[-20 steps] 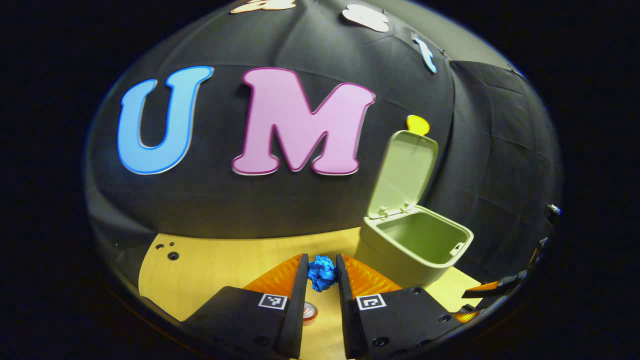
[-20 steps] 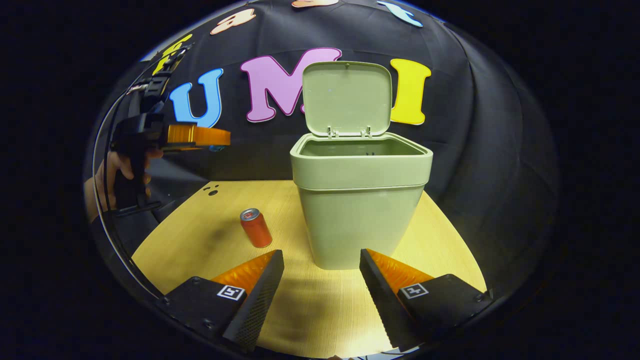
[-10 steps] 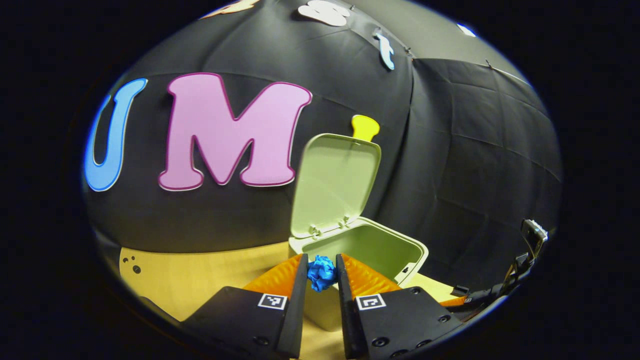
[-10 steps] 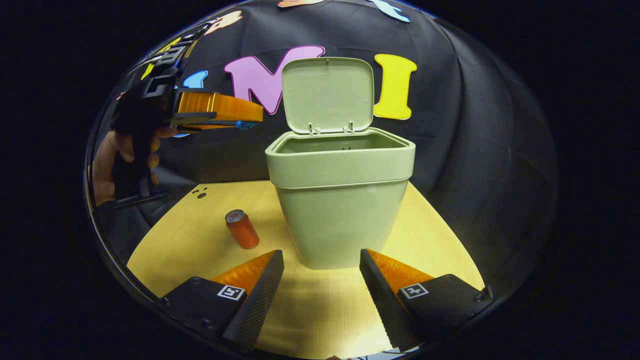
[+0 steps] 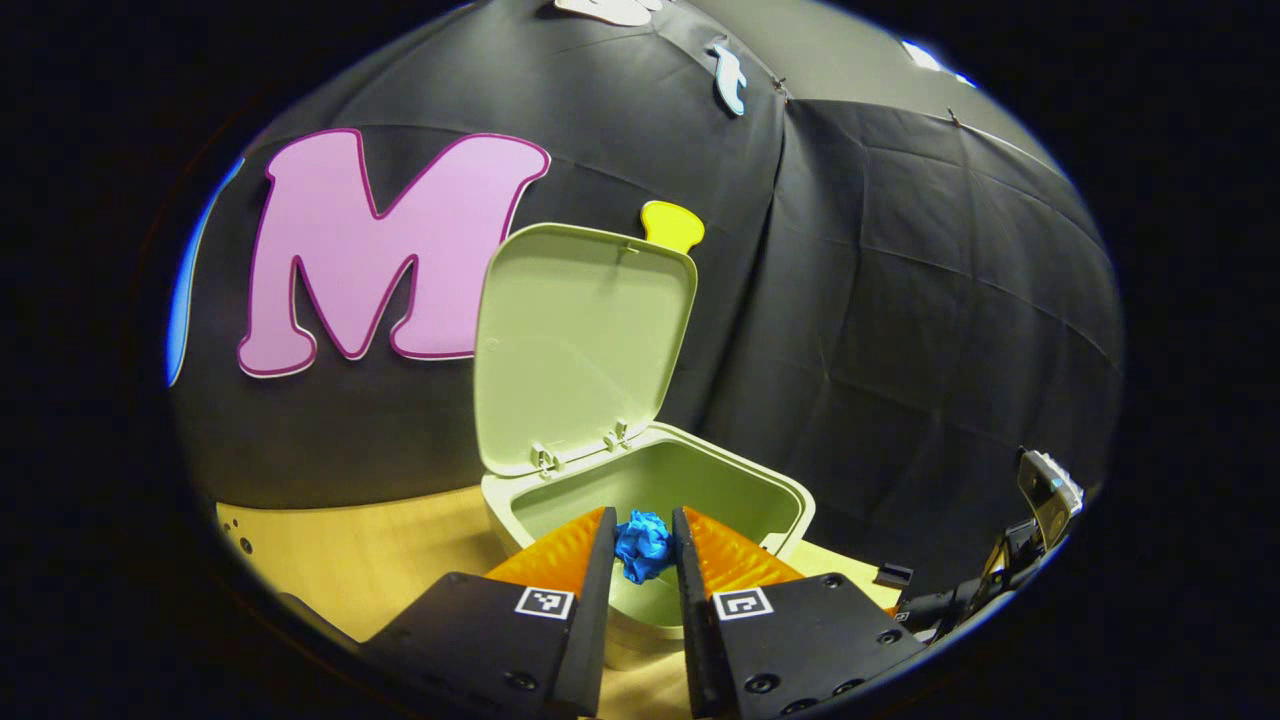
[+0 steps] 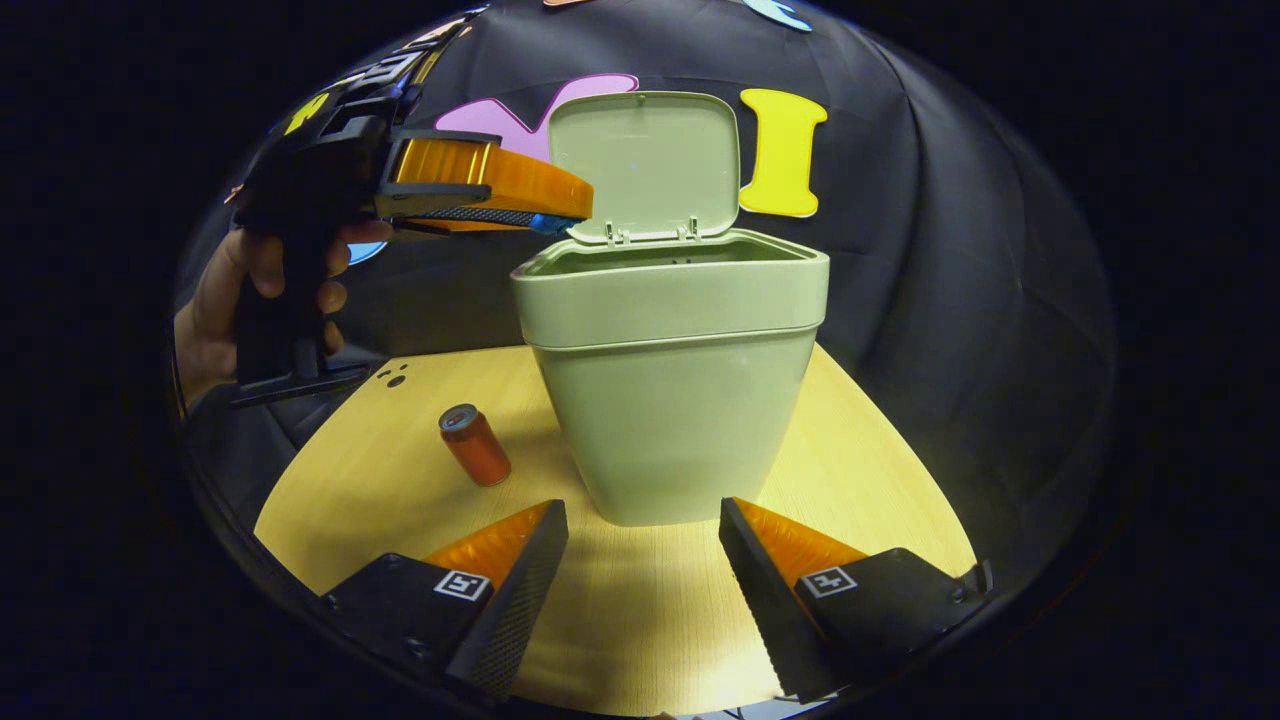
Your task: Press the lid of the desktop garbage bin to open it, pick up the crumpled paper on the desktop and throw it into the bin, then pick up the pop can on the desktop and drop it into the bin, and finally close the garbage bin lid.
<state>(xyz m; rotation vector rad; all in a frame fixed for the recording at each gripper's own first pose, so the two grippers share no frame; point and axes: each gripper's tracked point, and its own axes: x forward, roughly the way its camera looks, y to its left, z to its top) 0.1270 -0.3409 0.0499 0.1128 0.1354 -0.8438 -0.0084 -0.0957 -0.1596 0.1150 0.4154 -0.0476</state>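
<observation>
Left gripper (image 5: 642, 545) pinching blue crumpled paper (image 5: 642, 543) between both fingers, poised above the near rim of the open green bin (image 5: 700, 490), lid (image 5: 580, 340) raised upright beyond. Same gripper (image 6: 545, 205) seen from the right gripper view, gripped by a hand (image 6: 225, 300), tips over the bin's edge. Right gripper (image 6: 640, 560) spread wide, low over the bench (image 6: 640, 620), bin straight ahead, red pop can (image 6: 474, 444) standing ahead to its left.

Tabletop: light yellow wood-grain tabletop (image 6: 880, 500), with small dark holes (image 6: 392, 376) near its far left corner.
Backdrop: black creased cloth wall (image 5: 900, 300) behind the table.
Cables: dark cables and connector (image 5: 1000, 580) at the lower right of the left gripper view.
</observation>
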